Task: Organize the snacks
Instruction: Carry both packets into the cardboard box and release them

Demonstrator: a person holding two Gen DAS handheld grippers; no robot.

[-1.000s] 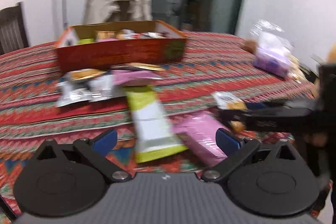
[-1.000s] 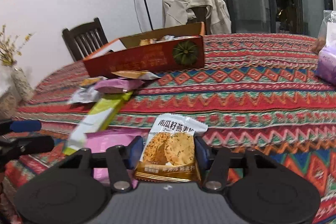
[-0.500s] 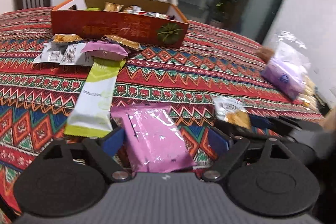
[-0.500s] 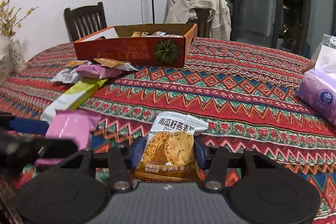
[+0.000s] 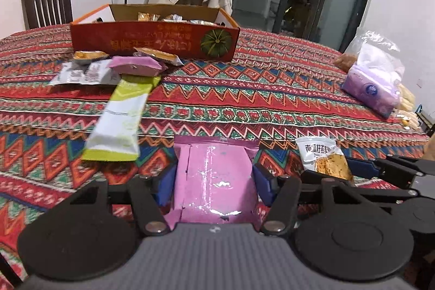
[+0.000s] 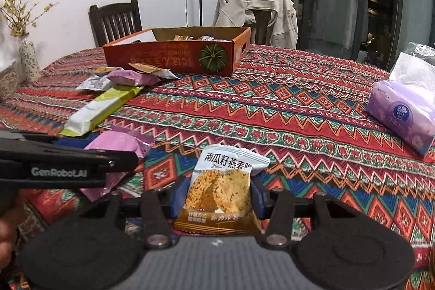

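Note:
A flat pink packet (image 5: 214, 175) lies between the blue pads of my left gripper (image 5: 213, 184). Its jaws are closing, and the pads meet both edges of the packet. My right gripper (image 6: 217, 197) is shut on a white and orange cracker packet (image 6: 220, 189), held just above the tablecloth. In the left wrist view that cracker packet (image 5: 320, 154) and the right gripper (image 5: 334, 171) sit close on the right. An orange cardboard box (image 5: 155, 41) with several snacks inside stands at the far side. A long green and white packet (image 5: 119, 121) and a small pile of snacks (image 5: 136, 64) lie before it.
A patterned red tablecloth (image 6: 285, 110) covers the table. A purple tissue pack (image 6: 402, 110) sits at the right edge, a vase (image 6: 27, 61) with dried flowers at the far left. Two chairs stand behind the table, one draped with a beige jacket (image 6: 255, 10).
My left gripper moved up over the pink packet and its jaws narrowed from wide open onto its edges. The right gripper drifted sideways, still holding the cracker packet.

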